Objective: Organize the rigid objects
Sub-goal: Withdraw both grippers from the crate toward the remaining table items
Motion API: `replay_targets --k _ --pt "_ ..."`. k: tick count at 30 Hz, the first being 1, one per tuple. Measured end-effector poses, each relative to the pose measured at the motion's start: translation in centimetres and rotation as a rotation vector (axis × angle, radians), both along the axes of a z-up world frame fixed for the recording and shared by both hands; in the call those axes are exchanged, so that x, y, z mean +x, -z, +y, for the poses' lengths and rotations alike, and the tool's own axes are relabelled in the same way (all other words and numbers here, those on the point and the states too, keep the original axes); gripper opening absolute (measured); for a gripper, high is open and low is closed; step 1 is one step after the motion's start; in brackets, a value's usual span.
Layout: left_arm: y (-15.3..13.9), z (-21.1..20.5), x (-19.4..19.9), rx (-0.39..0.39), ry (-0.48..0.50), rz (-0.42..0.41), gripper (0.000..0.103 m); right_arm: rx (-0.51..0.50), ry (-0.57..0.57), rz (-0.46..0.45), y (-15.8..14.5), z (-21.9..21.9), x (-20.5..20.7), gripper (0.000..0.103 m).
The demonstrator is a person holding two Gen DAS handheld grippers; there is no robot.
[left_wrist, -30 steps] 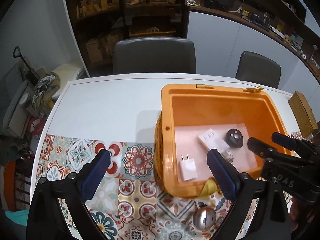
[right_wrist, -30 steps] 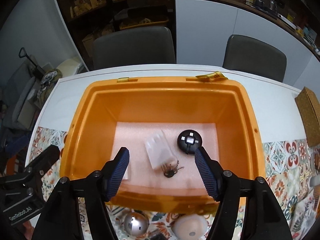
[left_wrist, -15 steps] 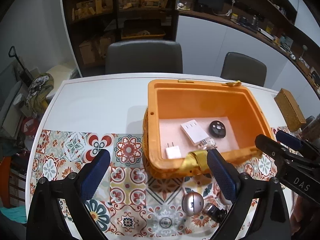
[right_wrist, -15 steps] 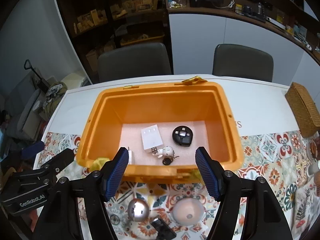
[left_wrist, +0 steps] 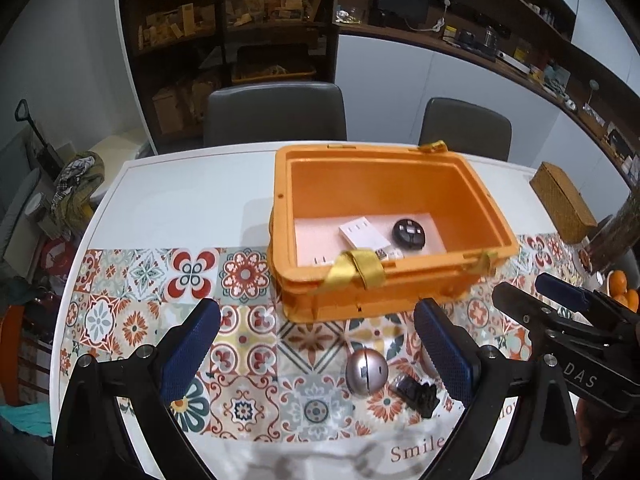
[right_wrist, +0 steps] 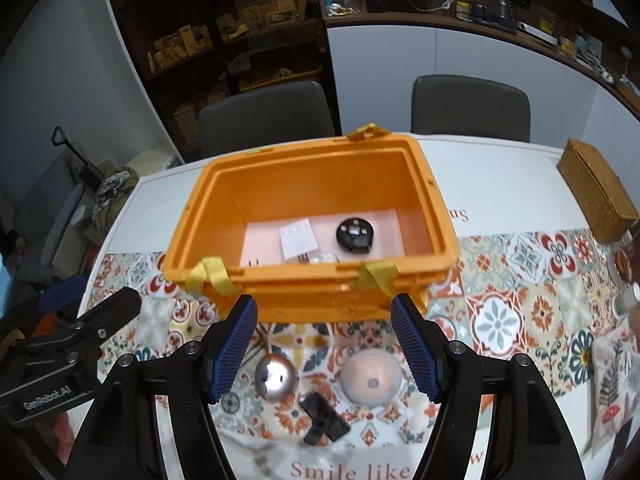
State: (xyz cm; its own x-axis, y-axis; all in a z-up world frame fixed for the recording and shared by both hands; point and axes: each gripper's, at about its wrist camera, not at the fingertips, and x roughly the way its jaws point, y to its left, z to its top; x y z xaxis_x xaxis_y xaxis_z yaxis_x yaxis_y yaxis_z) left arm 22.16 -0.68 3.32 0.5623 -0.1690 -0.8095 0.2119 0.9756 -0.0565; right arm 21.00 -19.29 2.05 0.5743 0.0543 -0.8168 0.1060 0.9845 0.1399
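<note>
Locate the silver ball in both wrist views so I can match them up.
Left wrist: silver ball on the patterned cloth, lower centre, left of the black clip.
Right wrist: silver ball lower centre-left, between the tool's fingers.
Shared landmark: orange box just behind it.

An open orange bin (right_wrist: 304, 280) stood upright on the bench (left_wrist: 192, 200), yellow straps draped over its near rim. Inside, on a pale pink liner, lay a flat white adapter (right_wrist: 298, 237), a round black device (right_wrist: 354, 234) beside it, and a small white plug (left_wrist: 320, 260) near the front wall. In front of the bin sat a silver ball (right_wrist: 276, 376), a peach dome (right_wrist: 371, 378) and a black clip (right_wrist: 323, 424), close together on the patterned cloth
</note>
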Motion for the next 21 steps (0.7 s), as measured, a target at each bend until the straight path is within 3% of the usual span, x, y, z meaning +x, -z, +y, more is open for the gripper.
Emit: replay_targets --k 21 --pt "6.7 0.5 -4.5 0.02 -0.039 0.179 0.099 0.013 -0.031 0.094 5.4 0.5 -5.3 0.069"
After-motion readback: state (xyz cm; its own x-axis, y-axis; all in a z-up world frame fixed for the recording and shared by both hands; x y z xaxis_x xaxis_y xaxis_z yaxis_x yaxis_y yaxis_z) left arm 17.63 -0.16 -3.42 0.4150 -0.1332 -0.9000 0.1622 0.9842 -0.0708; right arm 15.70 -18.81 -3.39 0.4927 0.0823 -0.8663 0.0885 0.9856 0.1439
